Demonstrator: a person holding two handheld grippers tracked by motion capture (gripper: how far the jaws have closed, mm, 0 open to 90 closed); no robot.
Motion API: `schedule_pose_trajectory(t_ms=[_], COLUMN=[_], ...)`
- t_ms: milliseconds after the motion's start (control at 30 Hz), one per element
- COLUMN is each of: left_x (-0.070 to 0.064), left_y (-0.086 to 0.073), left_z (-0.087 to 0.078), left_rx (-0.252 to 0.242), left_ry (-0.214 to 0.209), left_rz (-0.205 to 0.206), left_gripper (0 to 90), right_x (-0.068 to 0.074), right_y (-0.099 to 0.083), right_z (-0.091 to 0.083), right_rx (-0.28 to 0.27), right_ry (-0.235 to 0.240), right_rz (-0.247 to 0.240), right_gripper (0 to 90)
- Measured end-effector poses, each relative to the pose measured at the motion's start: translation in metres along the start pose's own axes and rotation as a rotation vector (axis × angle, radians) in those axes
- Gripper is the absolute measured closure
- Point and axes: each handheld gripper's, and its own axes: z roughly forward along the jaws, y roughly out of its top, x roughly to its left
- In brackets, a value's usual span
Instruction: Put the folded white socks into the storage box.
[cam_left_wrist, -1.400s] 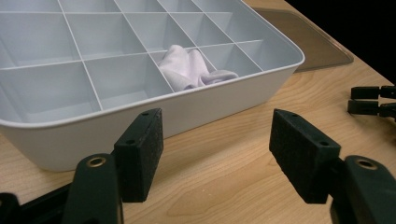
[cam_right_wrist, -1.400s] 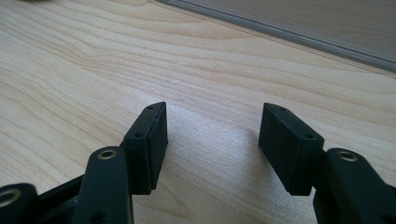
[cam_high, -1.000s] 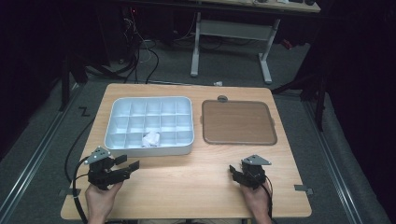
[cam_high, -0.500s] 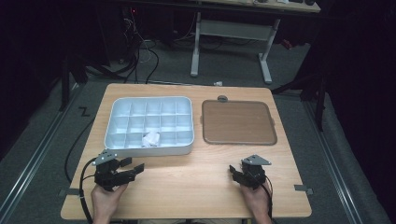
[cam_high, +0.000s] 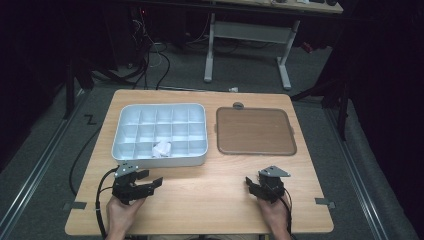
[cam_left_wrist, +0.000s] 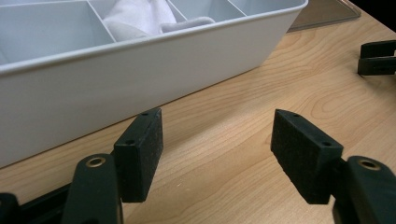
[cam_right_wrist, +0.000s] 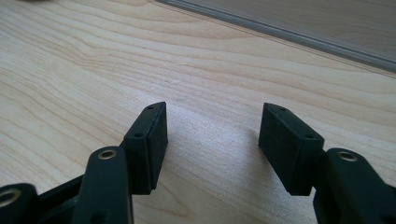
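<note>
No brand, label or writing can be read on anything here. The left gripper (cam_high: 152, 183) sits low over the wooden table (cam_high: 210, 195), just in front of the near wall of the white compartment tray (cam_high: 160, 161); its jaws stand wide apart with nothing between them, and its black pads (cam_left_wrist: 140, 151) are flat, rectangular blocks with a matte, slightly grainy face. The tray is smooth moulded plastic with thin dividers and rounded corners, and a crumpled white cloth (cam_high: 161, 148) lies in a compartment of its near row, roughly midway along. The right gripper (cam_high: 250, 185) rests near the table's front edge, jaws likewise spread and empty, pointing toward the brown flat tray (cam_high: 255, 131), whose raised grey rim (cam_right_wrist: 299, 35) crosses the top of the right gripper view. The table is pale wood with a clear grain. Between the two grippers lies bare tabletop, and a narrow strip of wood separates the two trays.
</note>
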Motion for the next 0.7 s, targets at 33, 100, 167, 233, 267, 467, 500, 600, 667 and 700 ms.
schedule_pose_trajectory(t_ms=[33,100,167,233,267,467,500,600,667,700], left_x=[0.0,-0.001,-0.001,-0.002,-0.002,-0.001,-0.001,0.0,0.001,0.001], left_y=[-0.001,-0.002,-0.004,-0.008,-0.009,-0.012,-0.013,-0.015,-0.017,-0.017], left_z=[0.001,0.003,0.005,0.008,0.009,0.015,0.016,0.019,0.022,0.023], left_rx=[0.002,0.002,0.019,0.041,0.05,0.058,0.055,0.058,0.06,0.062], left_ry=[-0.001,-0.003,-0.031,-0.047,-0.051,-0.048,-0.047,-0.038,-0.034,-0.032], left_rz=[-0.004,-0.002,-0.008,0.0,0.0,0.0,-0.005,0.006,0.008,0.011], left_gripper=[34.9,34.7,34.5,34.3,34.2,33.9,33.9,33.8,33.7,33.7], right_x=[0.0,0.0,0.0,0.0,0.0,0.0,0.0,0.0,0.0,0.0], right_y=[0.0,0.0,0.0,0.0,0.0,0.0,0.0,0.0,0.0,0.0], right_z=[0.0,0.0,0.0,0.0,0.0,0.0,0.0,0.0,0.0,0.0], right_rx=[0.0,0.0,0.0,0.0,0.0,0.0,0.0,0.0,0.0,0.0], right_ry=[0.0,0.0,0.0,0.0,0.0,0.0,0.0,0.0,0.0,0.001], right_rz=[0.0,0.0,0.0,0.0,0.0,0.0,0.0,0.0,0.0,0.0], right_gripper=[42.6,42.6,42.5,42.5,42.5,42.5,42.5,42.5,42.5,42.5])
